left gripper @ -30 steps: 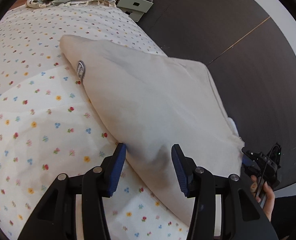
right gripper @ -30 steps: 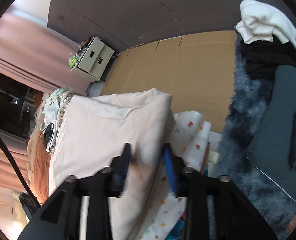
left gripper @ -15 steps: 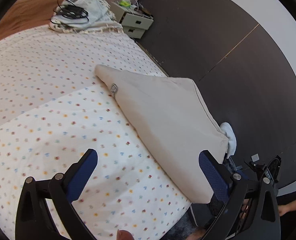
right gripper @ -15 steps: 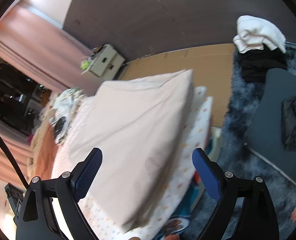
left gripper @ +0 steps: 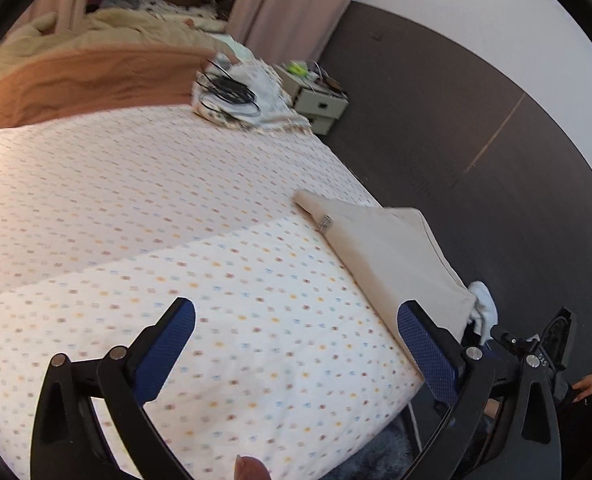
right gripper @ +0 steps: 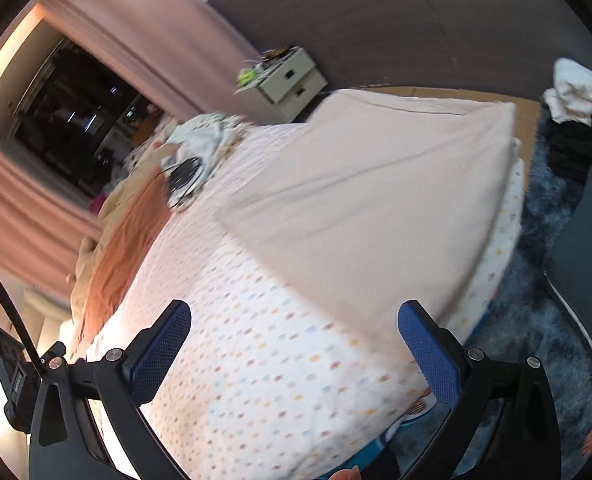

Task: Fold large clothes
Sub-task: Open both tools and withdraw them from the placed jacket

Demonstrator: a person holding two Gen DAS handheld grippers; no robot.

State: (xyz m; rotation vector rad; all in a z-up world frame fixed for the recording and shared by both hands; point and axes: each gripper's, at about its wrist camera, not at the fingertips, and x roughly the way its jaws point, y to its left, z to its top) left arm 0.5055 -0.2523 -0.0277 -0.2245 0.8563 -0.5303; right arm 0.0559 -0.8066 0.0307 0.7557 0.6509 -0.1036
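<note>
A folded beige garment [left gripper: 392, 256] lies flat near the bed's right corner, a small grey label on its left fold edge. In the right wrist view it [right gripper: 376, 208] fills the middle as a smooth rectangle. My left gripper [left gripper: 296, 332] is open and empty, held above the bedspread in front of the garment. My right gripper [right gripper: 294, 336] is open and empty too, pulled back above the bed's near edge, apart from the garment.
The bed has a floral bedspread [left gripper: 156, 240]. A pale cloth with black cables [left gripper: 232, 92] lies at the far end by an orange blanket [left gripper: 80, 80]. A small drawer unit [left gripper: 320, 104] stands by the dark wall. White and black clothes [right gripper: 576, 120] lie on a shaggy rug.
Both grippers opened, let go of the garment's near edge and pulled back and up. The folded garment stays flat on the bed.
</note>
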